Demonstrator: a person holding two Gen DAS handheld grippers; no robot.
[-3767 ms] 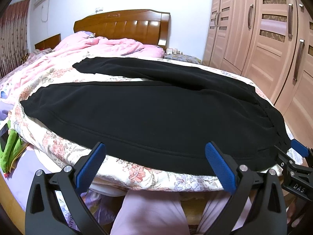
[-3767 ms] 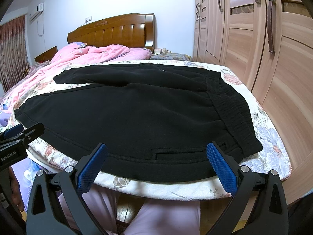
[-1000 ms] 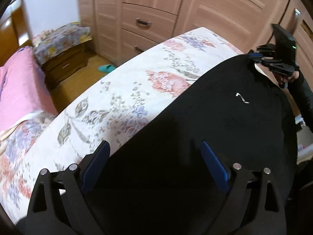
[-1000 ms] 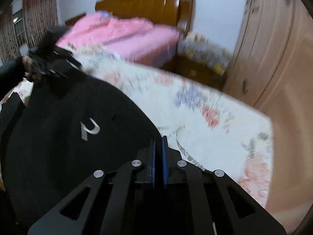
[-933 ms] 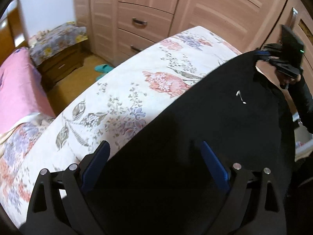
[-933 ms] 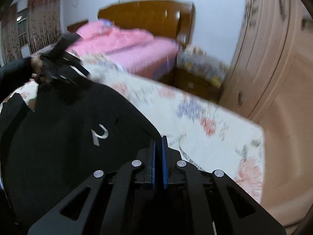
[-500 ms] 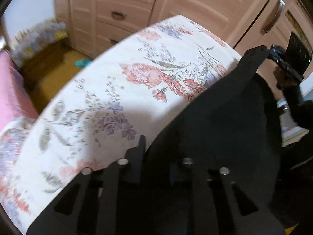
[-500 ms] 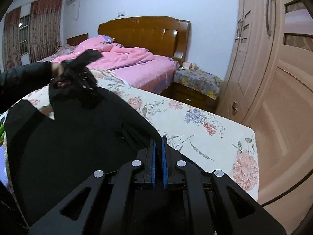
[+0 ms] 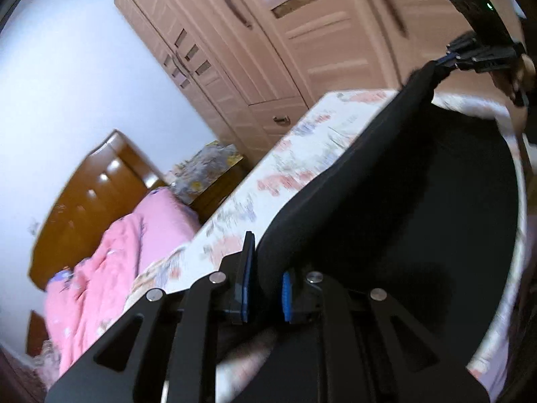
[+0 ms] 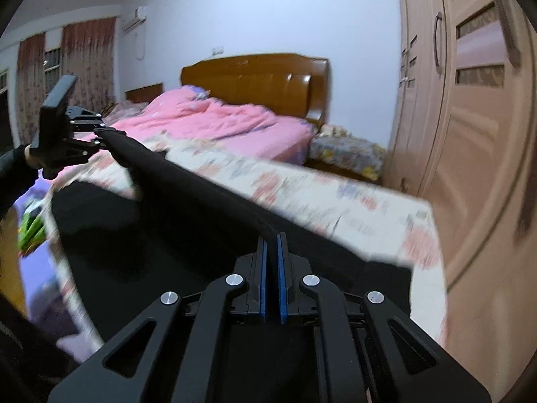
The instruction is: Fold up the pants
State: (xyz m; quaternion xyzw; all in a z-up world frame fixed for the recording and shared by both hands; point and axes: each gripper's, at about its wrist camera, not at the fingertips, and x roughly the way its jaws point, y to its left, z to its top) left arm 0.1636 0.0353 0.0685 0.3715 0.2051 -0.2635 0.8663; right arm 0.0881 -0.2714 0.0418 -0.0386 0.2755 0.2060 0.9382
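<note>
Holding the black pants (image 9: 396,201) taut above the bed (image 9: 302,154), both jaws clamped on their edge, carry left gripper (image 9: 265,288) and right gripper (image 10: 271,268) together toward twelve o'clock, keeping tension even.

**The bed and what lies on it**

My bed (image 10: 369,201) is covered with a white sheet with a flower print (image 9: 295,154). On this sheet lie the black pants (image 10: 151,252); one edge of them is lifted off the bed, the rest lies flat near the front edge. Farther back, close to the wooden headboard (image 10: 255,80), a pink quilt (image 10: 218,124) lies in a crumpled heap on the bed.
</note>
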